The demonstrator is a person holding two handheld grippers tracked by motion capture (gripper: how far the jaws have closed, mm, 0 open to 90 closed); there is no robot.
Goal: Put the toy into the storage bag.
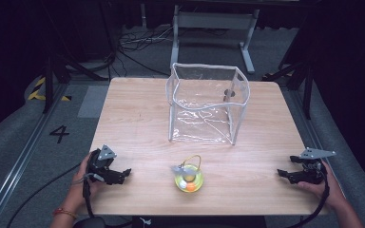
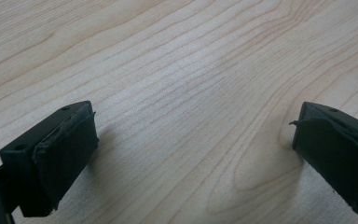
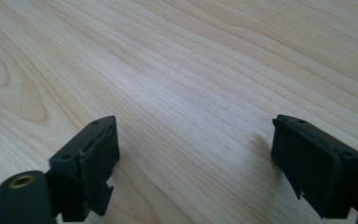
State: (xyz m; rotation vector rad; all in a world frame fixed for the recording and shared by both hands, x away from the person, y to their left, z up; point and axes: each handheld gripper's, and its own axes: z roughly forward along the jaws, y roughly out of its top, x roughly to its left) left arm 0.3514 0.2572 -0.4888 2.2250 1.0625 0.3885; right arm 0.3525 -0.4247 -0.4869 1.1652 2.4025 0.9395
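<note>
Pale wood-grain tabletop, rounded corners, dark room around it. Clear soft-plastic box-shaped bag with white piping stands upright on the far half of the tabletop, a little right of centre, top open, walls sagging inward along the rim. Small round yellow-green transparent pouch with a thin looped handle lies flat on the near half, roughly centred, well apart from the bag and between the two tools; something orange shows inside it, too small to tell what. Left tool sits low at the near left corner, held in the person's left hand, jaws pointing right toward the pouch but well short of it, cable trailing off the near edge. Right tool at the near right edge, held in the right hand, grey three-cornered plate on top, jaws pointing left. In the left gripper view, both black jaws are spread wide over bare wood, nothing between them. The right gripper view shows the same: jaws wide apart, bare grain between, pad edges ragged. Grey floor beyond the tabletop carries a painted numeral 4 and loose cables.
</note>
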